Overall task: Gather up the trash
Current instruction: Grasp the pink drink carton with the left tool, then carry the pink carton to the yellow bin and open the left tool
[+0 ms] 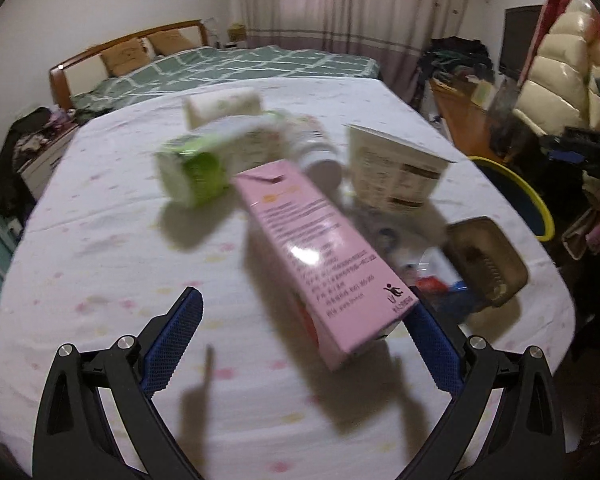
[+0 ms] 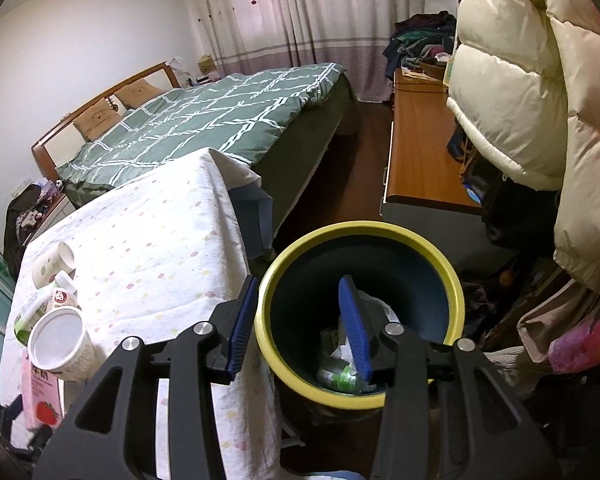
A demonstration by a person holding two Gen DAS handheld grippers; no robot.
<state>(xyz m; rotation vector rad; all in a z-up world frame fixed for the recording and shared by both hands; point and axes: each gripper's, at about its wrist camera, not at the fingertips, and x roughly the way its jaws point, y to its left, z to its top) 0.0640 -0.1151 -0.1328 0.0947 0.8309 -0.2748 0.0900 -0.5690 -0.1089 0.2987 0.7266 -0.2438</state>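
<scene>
On my left wrist view, my left gripper (image 1: 300, 320) is spread wide over the cloth-covered table (image 1: 100, 248), gripping nothing. The pink carton (image 1: 320, 256) lies between the fingers' tips, its small print too blurred to read apart from a tidy-man litter symbol. Behind it are a green-and-white carton (image 1: 196, 168) and a white box (image 1: 396, 168), text illegible.

On my right wrist view, my right gripper (image 2: 300, 324) hangs open and empty over the yellow-rimmed bin (image 2: 360, 396), where crumpled trash (image 2: 344, 372) lies.

Tidy-man sign on pink carton (image 1: 316, 248)
</scene>
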